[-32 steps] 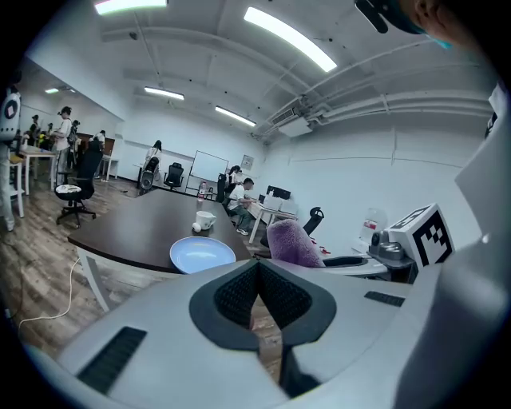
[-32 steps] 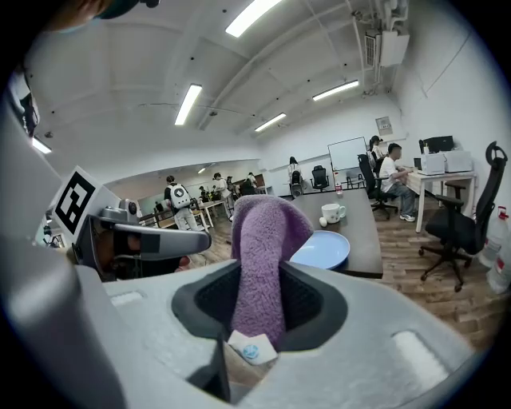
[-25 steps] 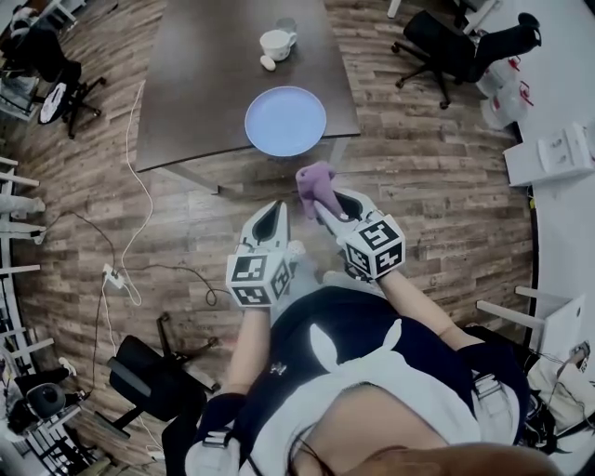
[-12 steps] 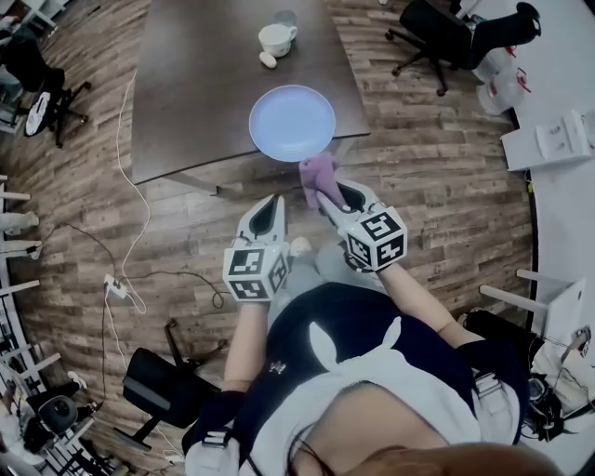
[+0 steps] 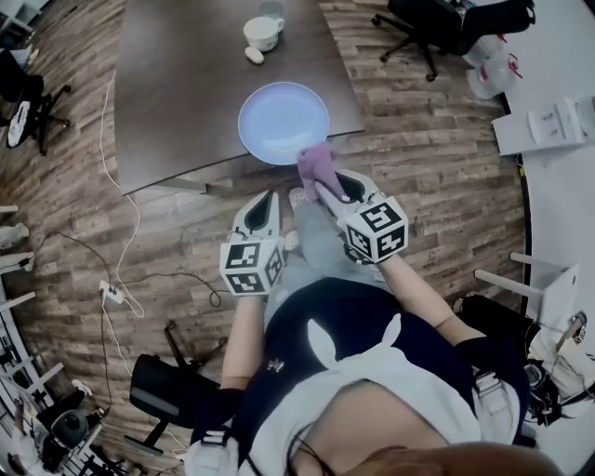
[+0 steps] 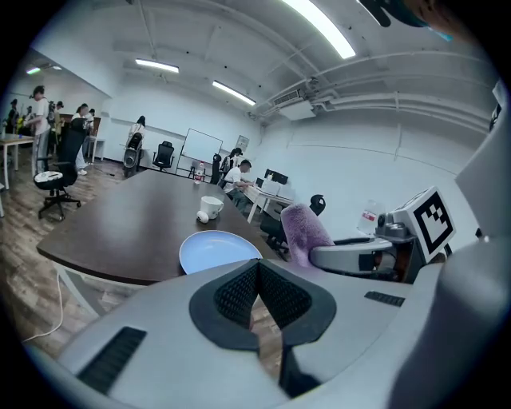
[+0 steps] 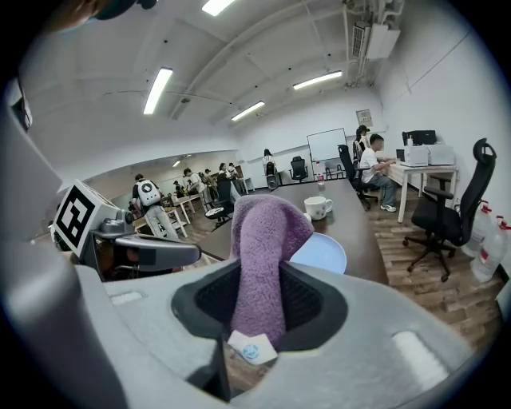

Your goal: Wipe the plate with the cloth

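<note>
A pale blue plate (image 5: pixel 284 122) lies empty near the front edge of the dark brown table (image 5: pixel 177 102); the gripper views also show this plate (image 6: pixel 215 249) (image 7: pixel 323 253). My right gripper (image 5: pixel 325 191) is shut on a purple cloth (image 5: pixel 316 165), which stands up out of the jaws (image 7: pixel 263 256) and overlaps the plate's near rim in the head view. My left gripper (image 5: pixel 268 199) hangs beside it, short of the table edge, its black pads (image 6: pixel 239 291) together with nothing between them.
A white cup (image 5: pixel 262 33) and a small white object (image 5: pixel 254 55) sit further back on the table. Office chairs (image 5: pixel 428 28) stand at the right. A white cable (image 5: pixel 112 186) runs along the wooden floor at the left. People sit at far desks.
Both grippers have moved forward toward the table. The purple cloth, earlier short of the plate, now reaches its near rim.
</note>
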The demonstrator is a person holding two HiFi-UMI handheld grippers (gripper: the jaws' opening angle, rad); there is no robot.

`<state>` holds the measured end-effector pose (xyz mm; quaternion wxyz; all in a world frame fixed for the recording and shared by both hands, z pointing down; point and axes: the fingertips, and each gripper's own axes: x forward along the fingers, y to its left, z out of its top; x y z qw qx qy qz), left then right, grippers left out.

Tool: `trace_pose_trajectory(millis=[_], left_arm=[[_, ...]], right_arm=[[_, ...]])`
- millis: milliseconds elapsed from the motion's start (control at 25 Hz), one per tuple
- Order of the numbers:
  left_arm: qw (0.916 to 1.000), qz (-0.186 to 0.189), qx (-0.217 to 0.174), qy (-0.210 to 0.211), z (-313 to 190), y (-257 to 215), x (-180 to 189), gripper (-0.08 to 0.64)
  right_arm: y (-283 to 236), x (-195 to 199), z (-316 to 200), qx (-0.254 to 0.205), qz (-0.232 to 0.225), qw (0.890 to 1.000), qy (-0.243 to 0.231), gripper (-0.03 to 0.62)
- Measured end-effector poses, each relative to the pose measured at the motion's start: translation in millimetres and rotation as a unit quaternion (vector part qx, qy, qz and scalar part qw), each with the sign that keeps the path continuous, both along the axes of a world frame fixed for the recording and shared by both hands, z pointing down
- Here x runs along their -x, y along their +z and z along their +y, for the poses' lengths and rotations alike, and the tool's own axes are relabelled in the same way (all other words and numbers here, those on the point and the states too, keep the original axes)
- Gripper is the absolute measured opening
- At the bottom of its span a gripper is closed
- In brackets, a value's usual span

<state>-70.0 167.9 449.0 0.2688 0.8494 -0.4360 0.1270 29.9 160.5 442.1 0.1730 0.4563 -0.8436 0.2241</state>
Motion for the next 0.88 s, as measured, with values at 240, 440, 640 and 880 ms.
trace_pose_trajectory(millis=[240,440,640,880], left_arm=[[0.9998,-0.014,0.013,-0.001,-37.7,8.9,-1.9,0.005],[0.9994,-0.031,0.017,0.007,-72.9,11.1,2.5,0.005],[0.9991,-0.034,0.024,0.005,-95.1,14.4,0.5,0.005],[0.9985,-0.043,0.034,0.005,-117.9,19.9,1.6,0.005]], right_arm=[[8.2,-2.5,-38.1,0.016,0.005,1.000,-0.007,0.123],[10.3,4.4,-76.5,0.017,0.020,0.999,-0.024,0.124],[13.8,3.2,-106.0,0.017,0.031,0.999,-0.031,0.124],[20.5,1.1,-137.2,0.023,0.047,0.998,-0.033,0.124]])
